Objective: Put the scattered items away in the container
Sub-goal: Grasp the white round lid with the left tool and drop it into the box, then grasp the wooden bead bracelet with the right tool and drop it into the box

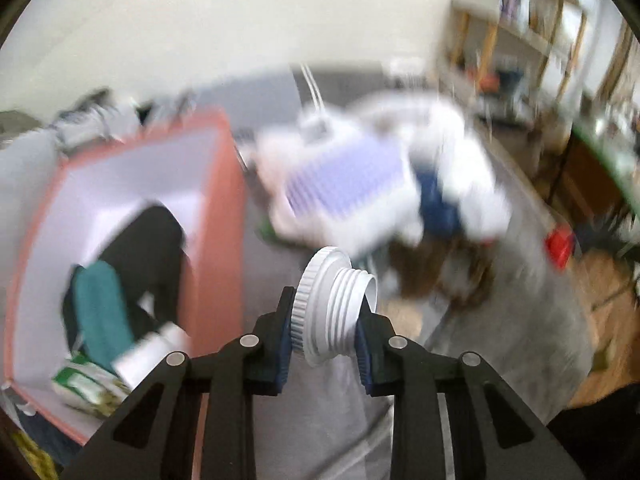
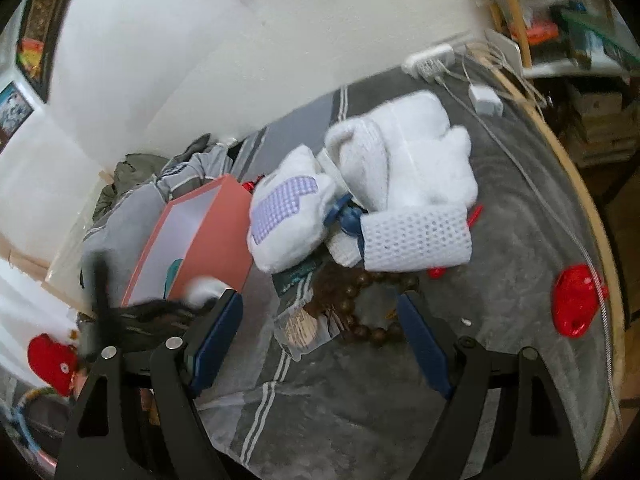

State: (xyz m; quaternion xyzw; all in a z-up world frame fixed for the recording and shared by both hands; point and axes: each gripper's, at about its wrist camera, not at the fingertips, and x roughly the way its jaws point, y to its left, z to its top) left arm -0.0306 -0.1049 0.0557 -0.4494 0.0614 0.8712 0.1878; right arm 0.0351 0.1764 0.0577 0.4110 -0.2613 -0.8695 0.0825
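My left gripper is shut on a white threaded plastic cap and holds it above the grey cloth, just right of the pink box. The box holds a black item, a teal item and a green-and-white packet. The left wrist view is blurred. My right gripper is open and empty above a string of brown wooden beads and a clear packet. The pink box also shows in the right wrist view, at the left.
A heap of white cloths, a lilac-checked white pillow, a white mesh piece and a blue plastic item lie behind the beads. A red plastic piece lies at right near the wooden rim. A power strip and cables lie at back.
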